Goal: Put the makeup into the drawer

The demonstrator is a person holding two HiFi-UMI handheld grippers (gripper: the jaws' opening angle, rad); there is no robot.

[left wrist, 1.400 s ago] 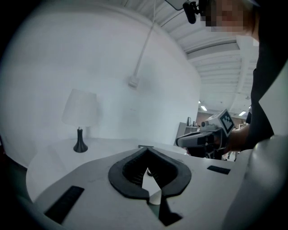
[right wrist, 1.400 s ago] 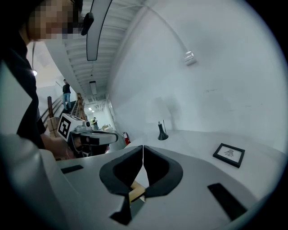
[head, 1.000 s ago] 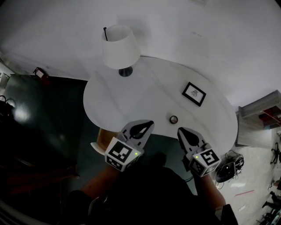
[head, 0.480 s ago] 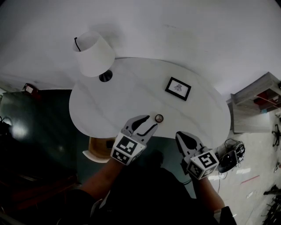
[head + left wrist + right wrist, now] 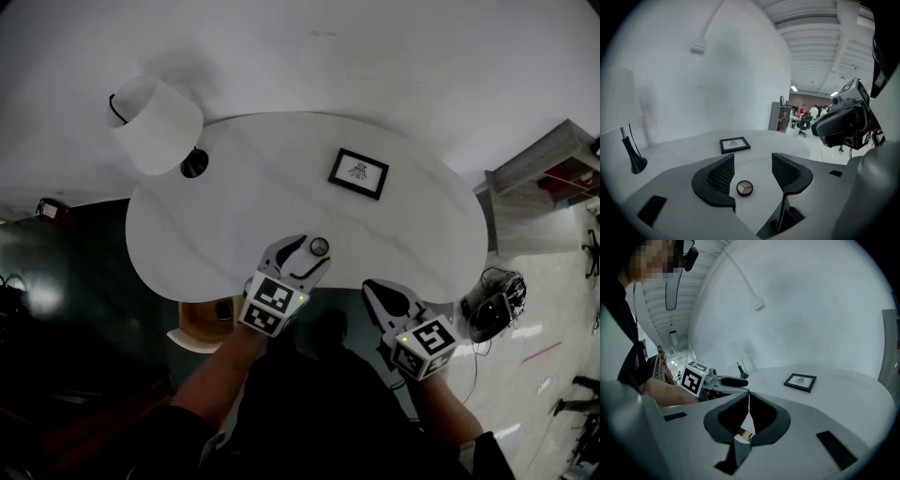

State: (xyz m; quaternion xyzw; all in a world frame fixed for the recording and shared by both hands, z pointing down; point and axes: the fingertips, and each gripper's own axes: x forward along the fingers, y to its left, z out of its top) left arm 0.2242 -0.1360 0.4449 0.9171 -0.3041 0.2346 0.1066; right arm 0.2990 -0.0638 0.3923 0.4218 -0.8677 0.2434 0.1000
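1. jaws on the left gripper (image 5: 309,251) stand spread in the head view and have just been opening. the round makeup compact (image 5: 320,247) lies at their tips at centre frame, on the white table (image 5: 422,216) close to its near edge. the right gripper (image 5: 377,287), lower right of centre, has its jaws pressed together off the table's edge.
2. same view: a lamp (image 5: 155,112) stands at upper left and a picture frame (image 5: 358,172) lies above centre. a tan wooden part (image 5: 202,321) shows under the table's edge at lower left. it may be the drawer, but i cannot tell.
3. left gripper view: the compact (image 5: 744,188) sits low in the frame between the spread pads, just beside the left one, and neither pad presses on it.
4. right gripper view: the jaws meet along a thin seam at lower centre with nothing pinched. the left gripper's marker cube (image 5: 692,378) shows at middle left.
5. step in hand, as i judge it: the reach for the compact, with no grasp made. the next move calls for centring the low, flat compact between the pads and closing on its rim. the drawer then has to be reached.
6. count: one compact, one lamp, one picture frame, one table, two grippers.
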